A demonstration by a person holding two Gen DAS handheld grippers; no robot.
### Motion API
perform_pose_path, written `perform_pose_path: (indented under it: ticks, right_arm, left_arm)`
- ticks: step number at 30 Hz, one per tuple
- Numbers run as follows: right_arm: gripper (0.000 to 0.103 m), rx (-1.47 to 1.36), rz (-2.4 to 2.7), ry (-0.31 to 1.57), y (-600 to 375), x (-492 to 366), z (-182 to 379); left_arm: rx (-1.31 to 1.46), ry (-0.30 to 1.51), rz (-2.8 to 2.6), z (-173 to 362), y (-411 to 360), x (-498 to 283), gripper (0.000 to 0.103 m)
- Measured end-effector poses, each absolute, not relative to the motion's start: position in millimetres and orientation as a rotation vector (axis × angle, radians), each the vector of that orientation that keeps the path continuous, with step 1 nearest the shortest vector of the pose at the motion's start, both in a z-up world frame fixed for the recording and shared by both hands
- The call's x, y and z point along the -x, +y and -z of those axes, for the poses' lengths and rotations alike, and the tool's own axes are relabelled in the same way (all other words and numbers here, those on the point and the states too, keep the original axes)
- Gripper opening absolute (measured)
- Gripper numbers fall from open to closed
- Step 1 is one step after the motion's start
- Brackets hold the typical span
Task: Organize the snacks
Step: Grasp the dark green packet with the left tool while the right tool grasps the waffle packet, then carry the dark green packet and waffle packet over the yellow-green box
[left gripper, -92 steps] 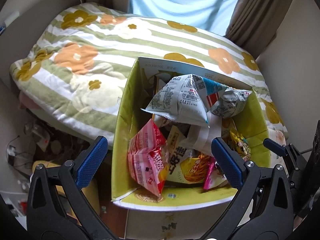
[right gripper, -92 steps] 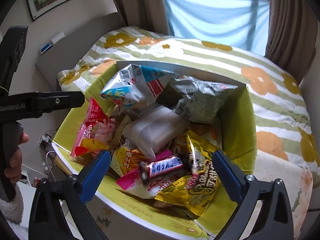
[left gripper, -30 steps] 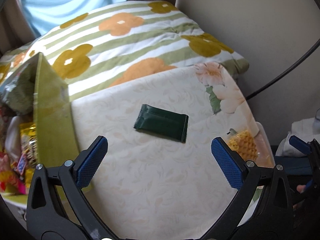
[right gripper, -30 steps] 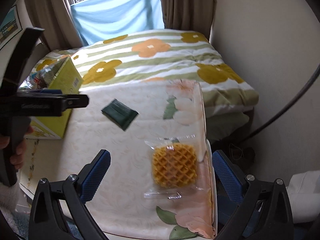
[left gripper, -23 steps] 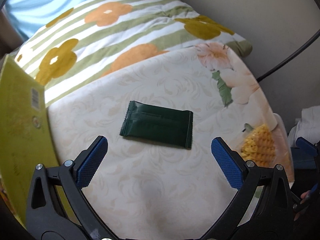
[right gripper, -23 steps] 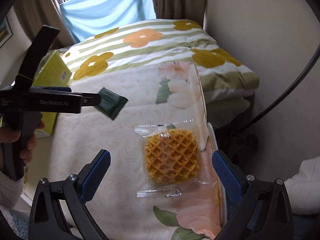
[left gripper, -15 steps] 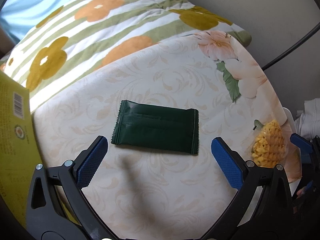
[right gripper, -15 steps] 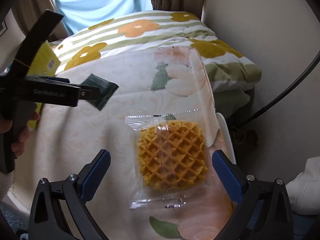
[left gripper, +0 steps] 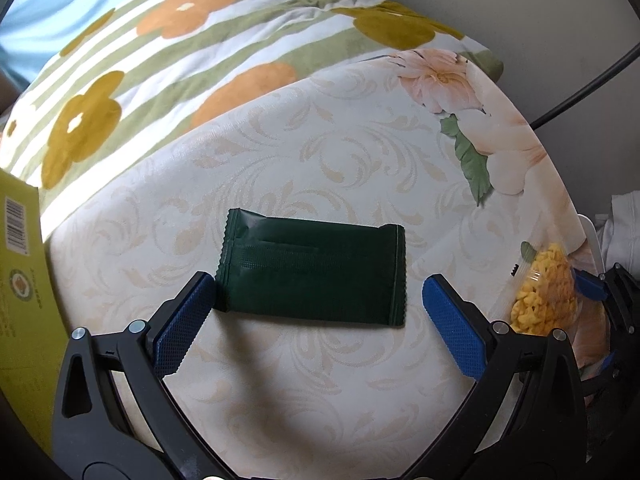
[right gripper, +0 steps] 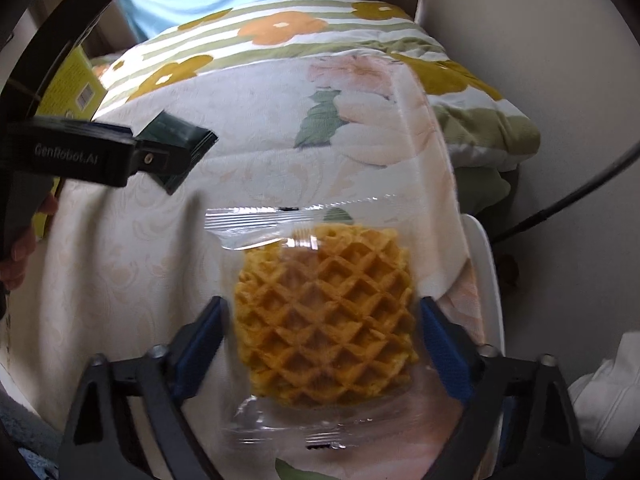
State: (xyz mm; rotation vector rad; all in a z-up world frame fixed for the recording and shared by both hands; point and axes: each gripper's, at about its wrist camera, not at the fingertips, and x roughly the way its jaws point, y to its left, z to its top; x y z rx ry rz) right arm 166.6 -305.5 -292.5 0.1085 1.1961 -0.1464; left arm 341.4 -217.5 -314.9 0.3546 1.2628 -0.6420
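- Our left gripper has its jaws spread wide, one blue pad on each side of the dark green packet. The left pad appears to touch the packet's near-left corner; the right pad stands apart from the packet's right crimped edge.
- The packet lies flat on the floral tablecloth, its long side across our view, with bare cloth on every side of it.
- Our right gripper is open too, its jaws flanking the waffle in its clear wrapper. Whether the pads touch the wrapper we cannot tell, as this view is blurred.
- The waffle lies close to the table's right edge; the wrapper's far seal points toward the middle of the table.
- Beyond that edge we see a white curved rim, a black cable and the wall, so room on that side is tight.
- From the right wrist camera, the left gripper reaches in from the left over the green packet, well apart from the waffle.
- At the table's left stands the yellow-green box, its wall near the left gripper's outer jaw.
- Behind the table lies the flowered, striped quilt, butting against the far edge.
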Motion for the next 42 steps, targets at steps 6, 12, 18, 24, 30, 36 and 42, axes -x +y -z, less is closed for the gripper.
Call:
perform_pose_path:
  ticks: [6,12,18,24,30,36,42]
  right_arm:
    - [0.073,-0.110,0.127,1.183,-303,-169,287]
    - [0.072,-0.123,0.123,1.148,-301,-171,276]
    - [0.072,-0.138,0.122,1.142,-303,-176,274]
    - [0.072,-0.147,0.121,1.139,-303,-175,272]
    - [0.072,-0.153,0.116,1.131,-301,-173,272]
    - [0.072,-0.159,0.107,1.116,-298,-172,270]
    - [0.072,-0.149,0.105,1.095,-300,-171,261]
  left_arm:
    - [-0.365,1.261,0.633,317,-218,-345,0.103]
    - [-0.409,1.244,0.614,321,-221,-346,0.103]
    - [-0.443,1.203,0.625,322,-222,-341,0.103]
    - [-0.434,1.195,0.618,321,-218,-341,0.094]
    - [-0.419,1.182,0.617,314,-205,-345,0.071]
    - [-0.418,1.182,0.610,311,-206,-344,0.069]
    - [-0.407,1.146,0.614,290,-208,-334,0.069]
